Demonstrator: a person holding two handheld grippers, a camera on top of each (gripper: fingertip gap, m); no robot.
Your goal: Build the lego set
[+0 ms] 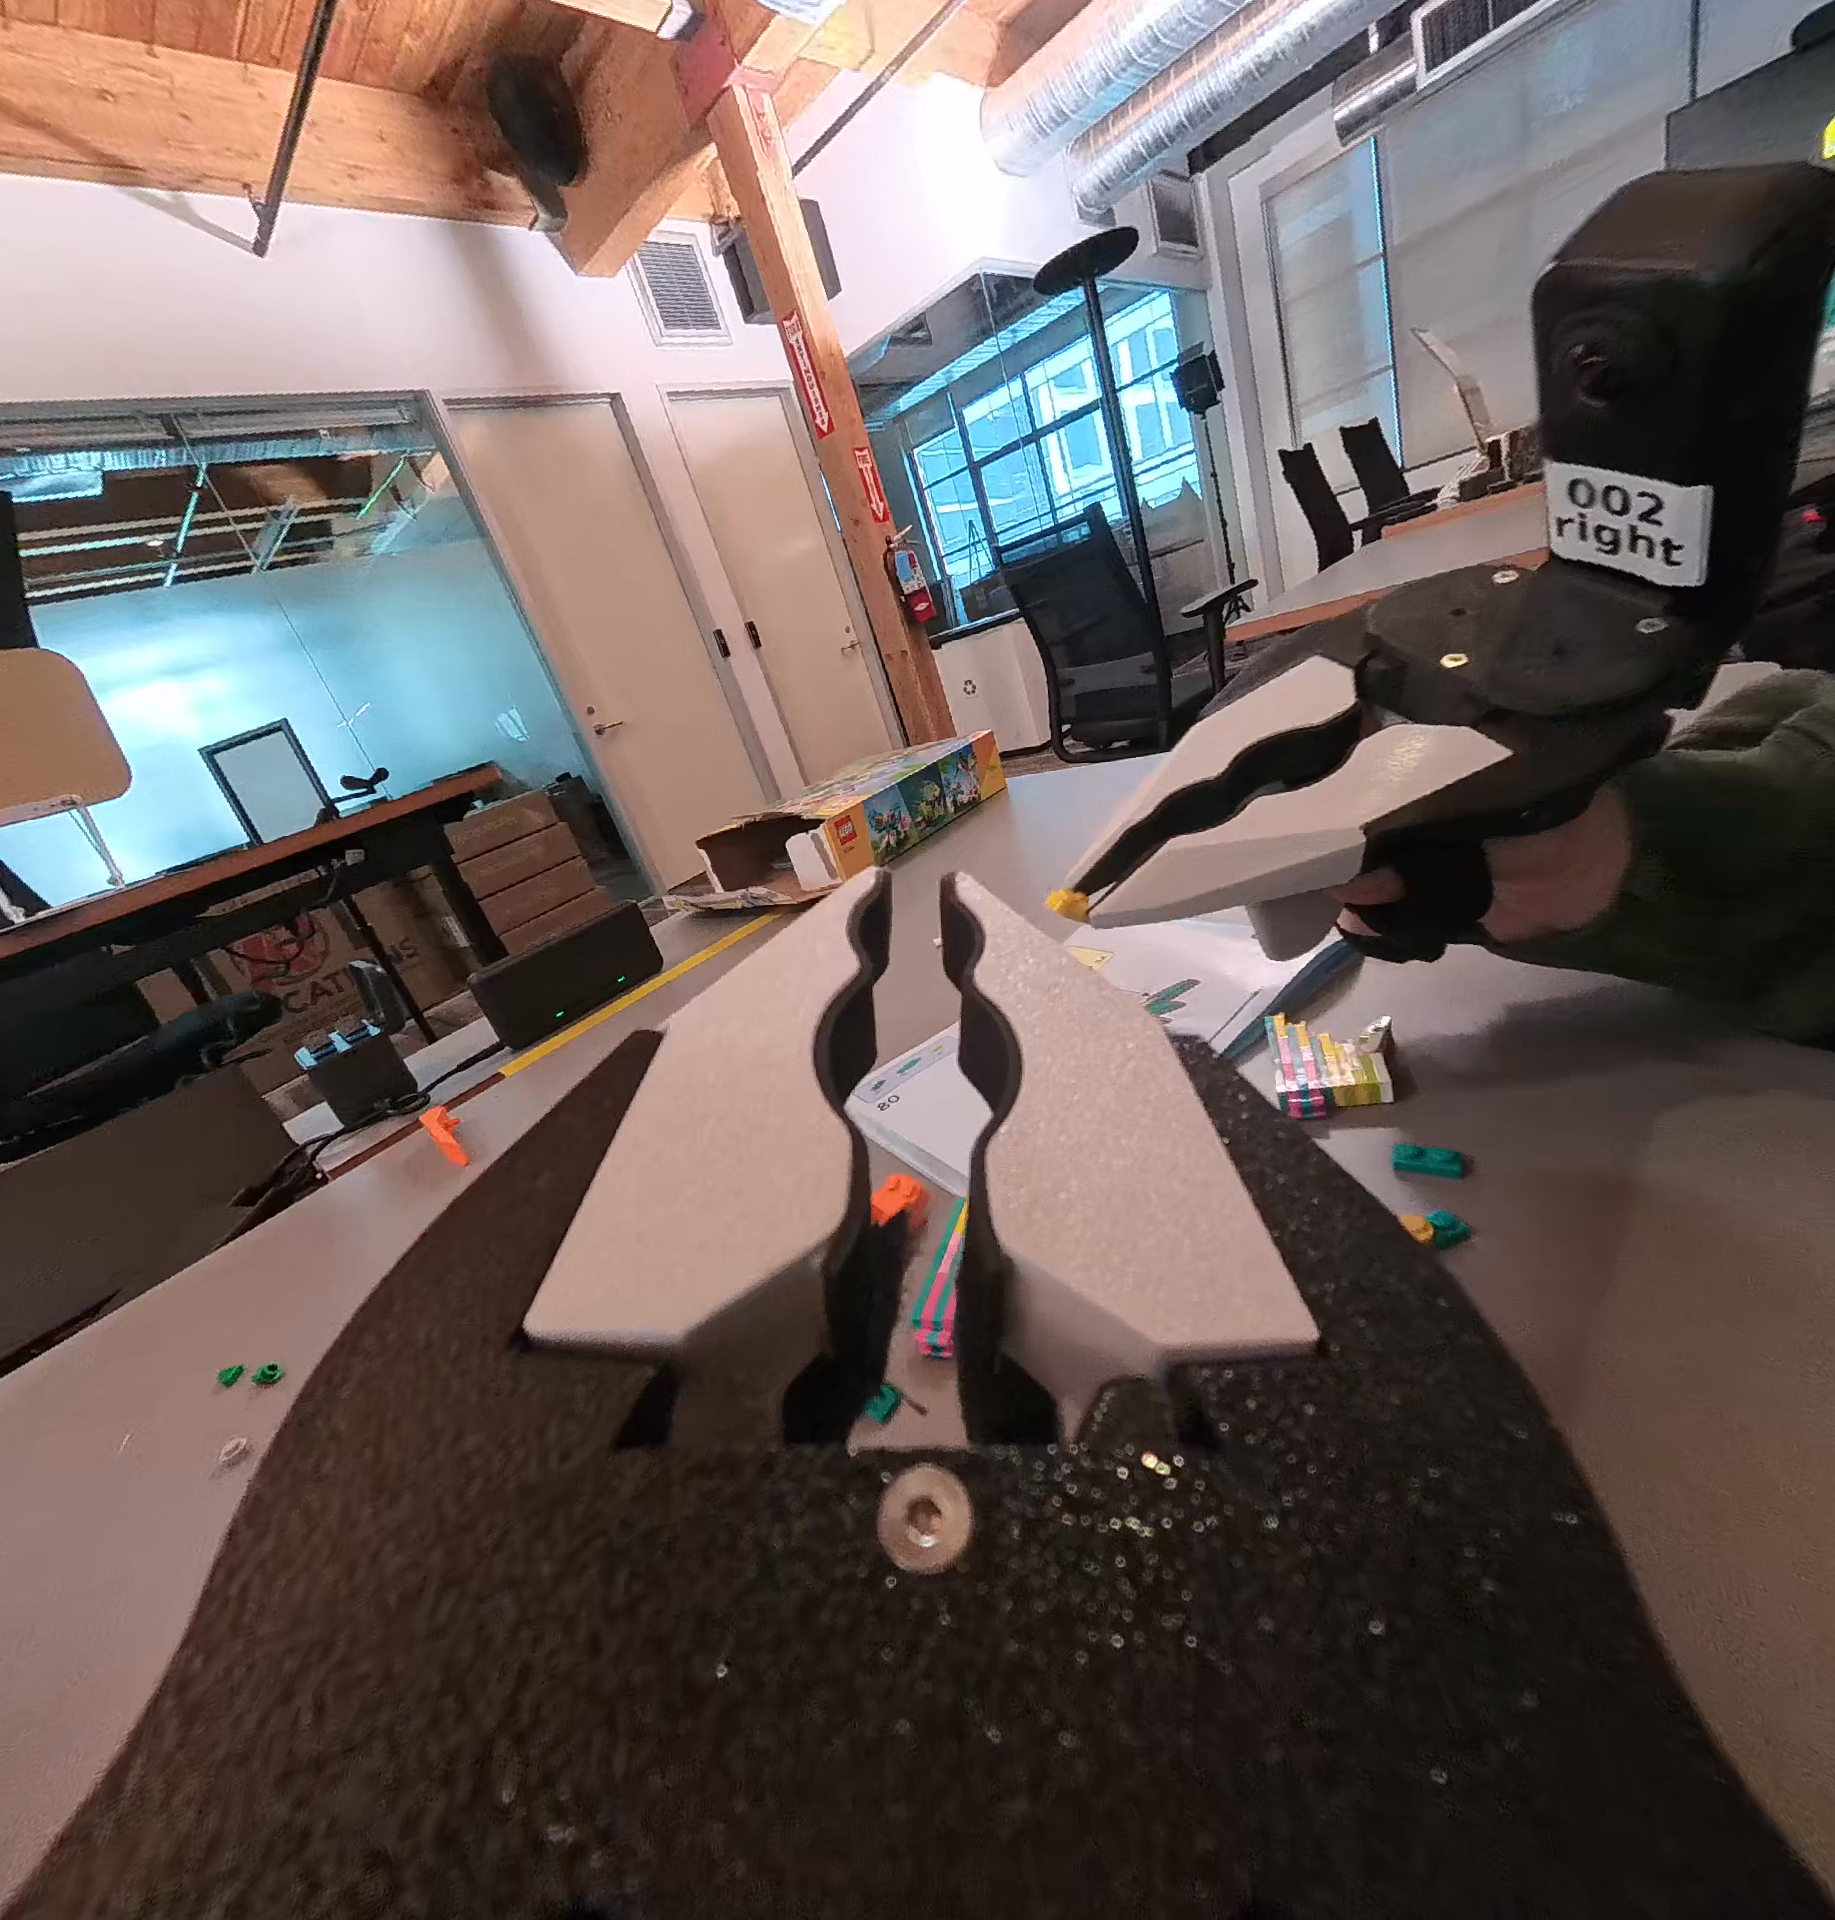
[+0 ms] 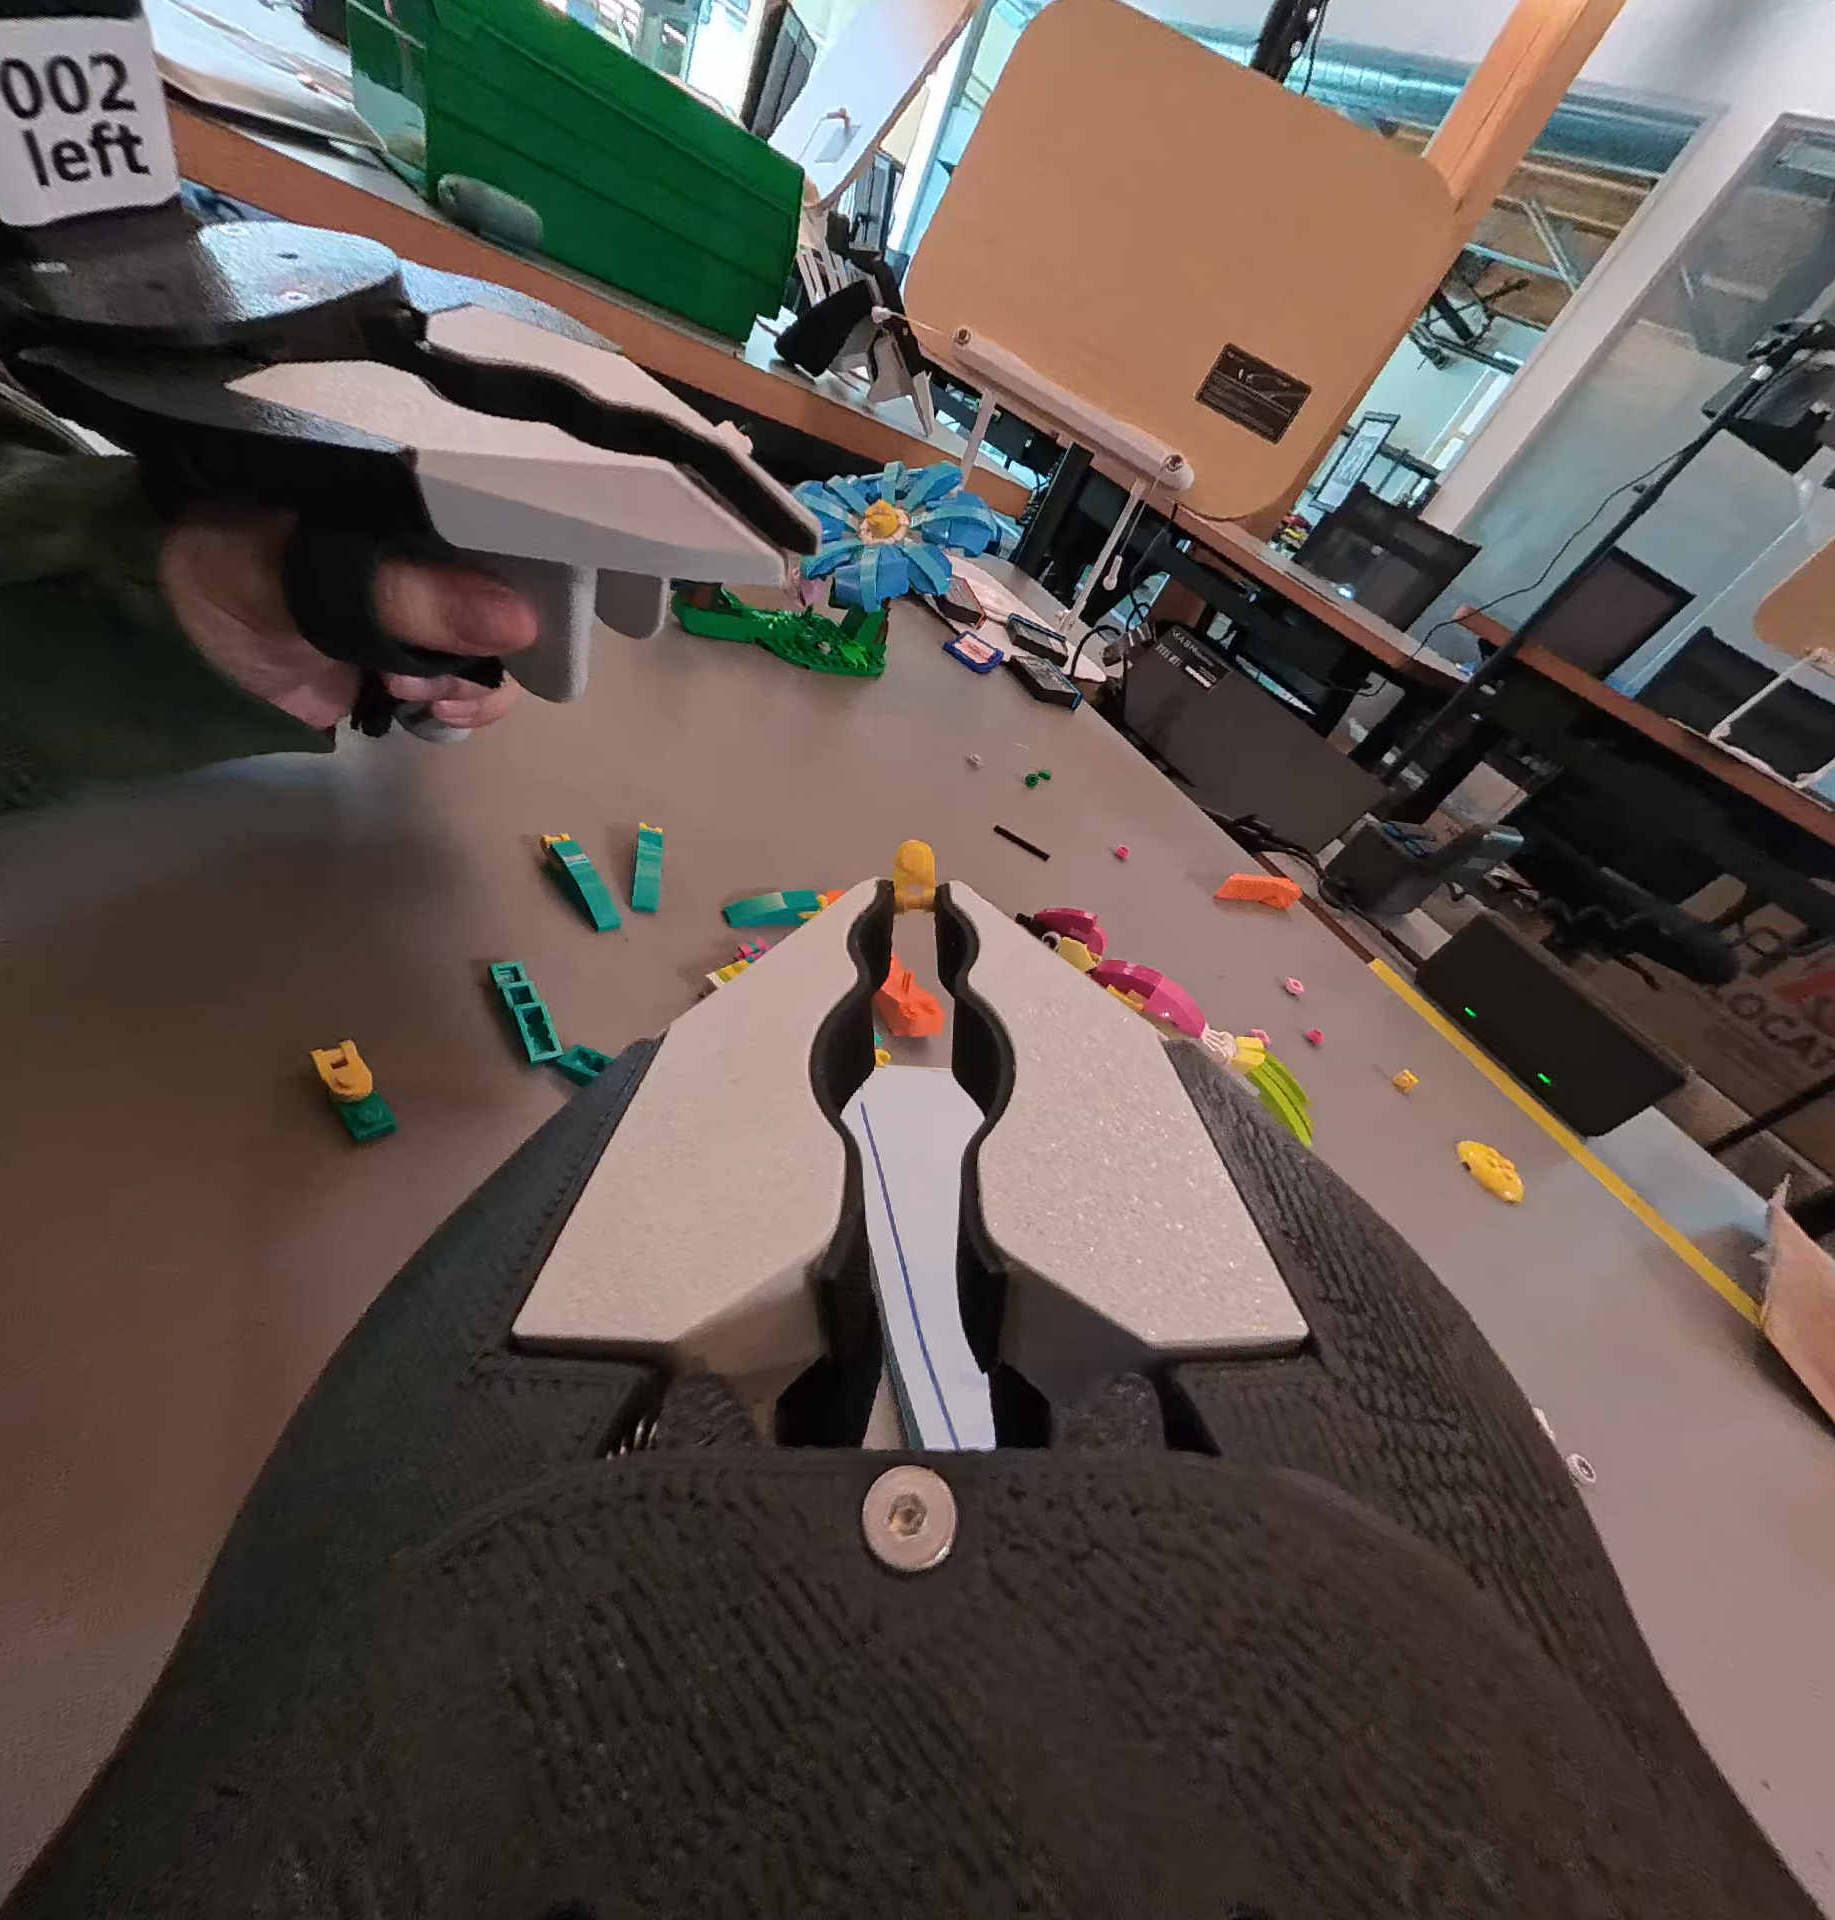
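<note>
Office desks and glass-walled rooms surround a grey table (image 2: 217, 1039) strewn with loose Lego pieces. Above it, the right gripper (image 2: 914, 902) pinches a small yellow Lego piece (image 2: 914, 871) at its fingertips, while the left gripper (image 1: 913, 883) hovers with a narrow gap between its fingers, holding nothing. Farther out sit teal slope pieces (image 2: 580, 883), an orange piece (image 2: 908, 1003), a finished blue Lego flower (image 2: 892, 535) on its green base, and a striped pastel build (image 1: 1328, 1065) beside the instruction booklet (image 1: 918, 1101).

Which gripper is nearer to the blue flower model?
Left. The left gripper hangs in the air with its tips just beside the blue flower model; the right gripper, shut on a small yellow piece, is farther back over the loose bricks.
</note>
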